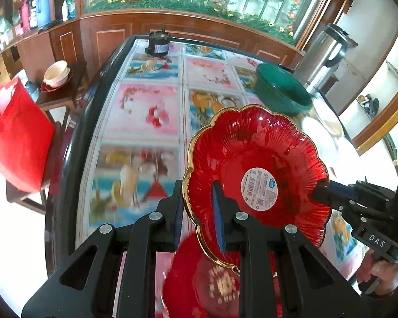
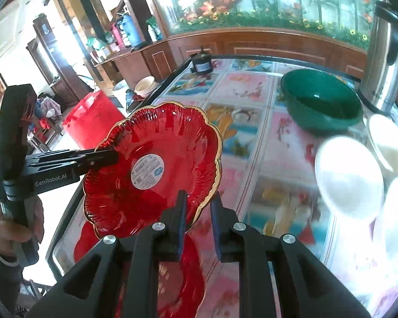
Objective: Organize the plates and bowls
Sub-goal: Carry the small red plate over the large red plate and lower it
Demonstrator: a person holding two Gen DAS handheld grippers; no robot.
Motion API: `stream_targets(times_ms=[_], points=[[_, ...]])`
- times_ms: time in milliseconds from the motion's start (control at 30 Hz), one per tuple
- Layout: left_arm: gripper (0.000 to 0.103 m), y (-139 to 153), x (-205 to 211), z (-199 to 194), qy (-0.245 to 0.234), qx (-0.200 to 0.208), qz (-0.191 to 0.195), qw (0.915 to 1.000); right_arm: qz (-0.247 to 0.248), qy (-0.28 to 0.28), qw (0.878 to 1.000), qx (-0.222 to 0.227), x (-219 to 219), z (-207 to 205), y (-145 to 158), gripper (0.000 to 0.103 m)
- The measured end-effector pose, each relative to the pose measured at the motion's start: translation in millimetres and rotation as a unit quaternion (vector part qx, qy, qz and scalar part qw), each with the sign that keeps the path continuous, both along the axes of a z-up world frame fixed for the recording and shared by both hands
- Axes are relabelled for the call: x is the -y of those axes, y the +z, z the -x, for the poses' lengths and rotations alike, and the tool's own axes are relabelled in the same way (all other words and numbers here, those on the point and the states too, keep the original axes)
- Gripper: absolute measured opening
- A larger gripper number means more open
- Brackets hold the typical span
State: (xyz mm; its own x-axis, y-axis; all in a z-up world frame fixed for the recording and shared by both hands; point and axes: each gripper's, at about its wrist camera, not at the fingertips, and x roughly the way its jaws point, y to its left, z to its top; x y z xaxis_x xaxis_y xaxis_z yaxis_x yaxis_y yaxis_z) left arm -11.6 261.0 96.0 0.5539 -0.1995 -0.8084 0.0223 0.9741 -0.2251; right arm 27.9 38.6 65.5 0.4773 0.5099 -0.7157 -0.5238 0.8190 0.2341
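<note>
Aloft over the table [image 1: 146,122], a red plate [image 1: 254,169] is gripped at opposite rims: the left gripper [image 1: 199,212] is clamped on one edge and the right gripper [image 2: 199,206] on the other. Beneath it lies another red plate [image 2: 183,278]. Nearby, a green bowl [image 2: 321,103] and white plates [image 2: 347,177] are seen.

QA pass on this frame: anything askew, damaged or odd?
The red plate hangs tilted above the table, pinched at opposite rims by both the left gripper and the right gripper. A barcode sticker is on its face. No damage or spill visible.
</note>
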Motion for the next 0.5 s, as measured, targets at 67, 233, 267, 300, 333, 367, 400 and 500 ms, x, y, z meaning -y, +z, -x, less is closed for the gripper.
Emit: stream_targets(times_ms=[67, 233, 267, 300, 333, 367, 400, 500], points=[[0.019, -2, 2, 15, -0.001, -0.001, 0.0, 1.0, -0.002, 0.002, 1.0, 0.003, 3, 14, -1, 0.018], [0.019, -13, 5, 52, 0.0, -0.008, 0.0, 1.0, -0.002, 0.014, 1.0, 0.002, 3, 43, -10, 0.018], [0.019, -16, 5, 57, -0.001, -0.01, -0.003, 0.9999, -0.001, 0.017, 1.0, -0.001, 2, 47, -13, 0.018], [0.019, -20, 6, 62, 0.0, -0.01, -0.005, 0.9999, 0.0, 0.019, 1.0, -0.002, 1, 51, -15, 0.018], [0.019, -23, 6, 67, 0.002, -0.01, -0.006, 0.9999, 0.003, 0.02, 1.0, -0.003, 0, 54, -19, 0.018], [0.019, -27, 7, 72, 0.005, -0.009, -0.009, 0.9999, 0.005, 0.022, 1.0, -0.006, -2, 57, -23, 0.018], [0.019, -31, 7, 76, 0.007, -0.01, -0.011, 0.9999, 0.006, 0.024, 1.0, -0.008, -1, 61, -26, 0.018], [0.019, -42, 9, 83, 0.01, -0.01, -0.019, 0.9997, 0.014, 0.028, 0.999, -0.017, -3, 66, -39, 0.018]])
